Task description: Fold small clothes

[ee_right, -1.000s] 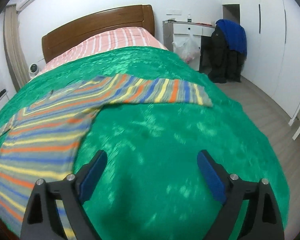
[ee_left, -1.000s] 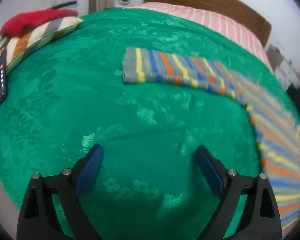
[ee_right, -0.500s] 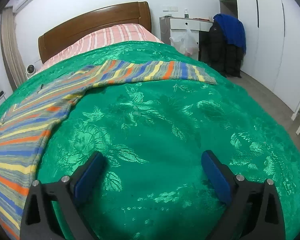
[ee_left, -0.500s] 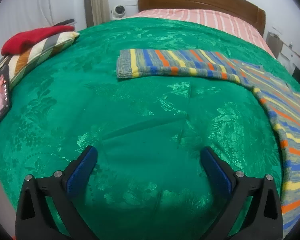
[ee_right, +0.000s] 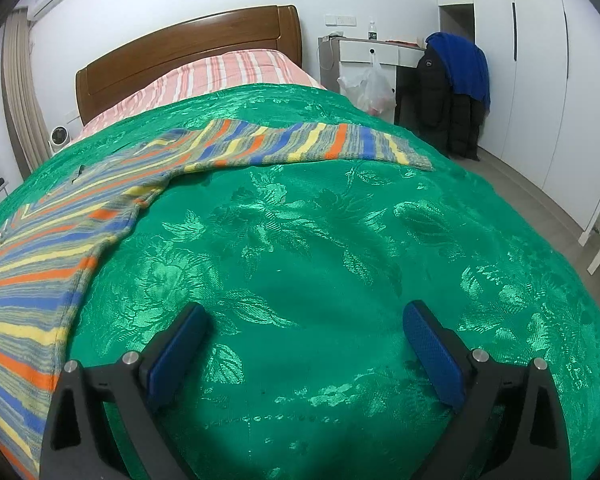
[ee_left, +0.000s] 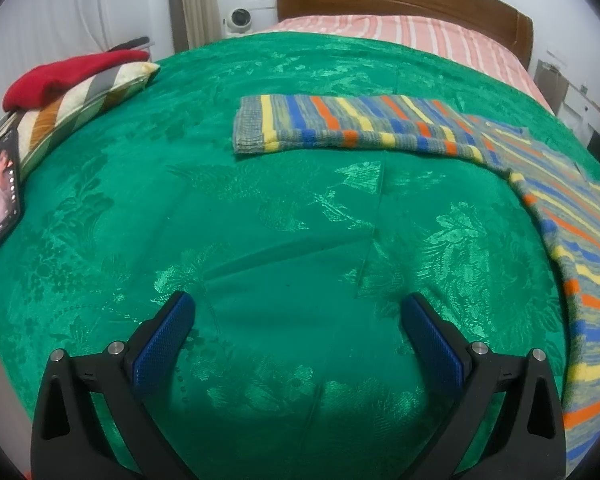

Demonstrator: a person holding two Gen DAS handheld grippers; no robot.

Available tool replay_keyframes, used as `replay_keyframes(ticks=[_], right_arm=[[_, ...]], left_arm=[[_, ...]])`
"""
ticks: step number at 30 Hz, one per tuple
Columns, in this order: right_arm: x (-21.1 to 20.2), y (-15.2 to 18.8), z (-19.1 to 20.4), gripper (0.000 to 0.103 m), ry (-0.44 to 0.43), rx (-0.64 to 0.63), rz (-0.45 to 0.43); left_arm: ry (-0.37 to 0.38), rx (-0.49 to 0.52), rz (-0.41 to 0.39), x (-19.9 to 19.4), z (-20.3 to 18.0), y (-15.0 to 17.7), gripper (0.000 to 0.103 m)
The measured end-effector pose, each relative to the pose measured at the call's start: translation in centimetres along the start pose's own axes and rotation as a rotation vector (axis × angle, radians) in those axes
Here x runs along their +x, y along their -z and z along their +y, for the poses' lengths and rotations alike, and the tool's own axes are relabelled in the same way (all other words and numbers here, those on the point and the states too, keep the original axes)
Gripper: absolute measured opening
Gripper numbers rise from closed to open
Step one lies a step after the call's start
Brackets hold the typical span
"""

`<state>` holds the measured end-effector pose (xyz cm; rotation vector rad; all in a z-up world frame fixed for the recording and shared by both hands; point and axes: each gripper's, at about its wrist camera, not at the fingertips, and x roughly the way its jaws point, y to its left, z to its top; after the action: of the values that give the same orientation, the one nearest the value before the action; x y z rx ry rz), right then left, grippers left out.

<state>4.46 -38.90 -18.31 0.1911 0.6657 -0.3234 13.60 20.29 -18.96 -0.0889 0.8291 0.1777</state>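
A striped sweater [ee_left: 380, 128] in blue, orange, yellow and grey lies flat on the green bedspread [ee_left: 259, 220]. In the left wrist view one sleeve stretches left, its cuff at centre, and the body runs down the right edge. In the right wrist view the sweater [ee_right: 99, 208] lies at left, its other sleeve reaching right. My left gripper [ee_left: 297, 320] is open and empty over bare bedspread, below the sleeve. My right gripper [ee_right: 306, 328] is open and empty over the bedspread [ee_right: 320, 240], right of the sweater body.
A phone [ee_left: 1, 188] with a lit screen lies at the bed's left edge, beside a striped pillow [ee_left: 83, 104] with a red garment [ee_left: 67, 76] on it. A wooden headboard [ee_right: 187, 56] is behind. A chair with jackets [ee_right: 452, 92] stands right of the bed.
Both grippers have drawn back and steadied, staying open. The sweater has not moved.
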Motion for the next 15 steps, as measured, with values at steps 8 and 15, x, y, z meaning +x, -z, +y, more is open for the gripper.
replay_keyframes(ticks=[8,15], right_arm=[[-0.01,0.01,-0.01,0.098,0.003,-0.002,-0.002],[-0.03,0.03,-0.03,0.098,0.006,-0.003,-0.003]], left_arm=[[-0.008,0.003,-0.007,-0.05,-0.05,0.24,0.103],[-0.009,0.003,-0.008,-0.08,-0.04,0.24,0.103]])
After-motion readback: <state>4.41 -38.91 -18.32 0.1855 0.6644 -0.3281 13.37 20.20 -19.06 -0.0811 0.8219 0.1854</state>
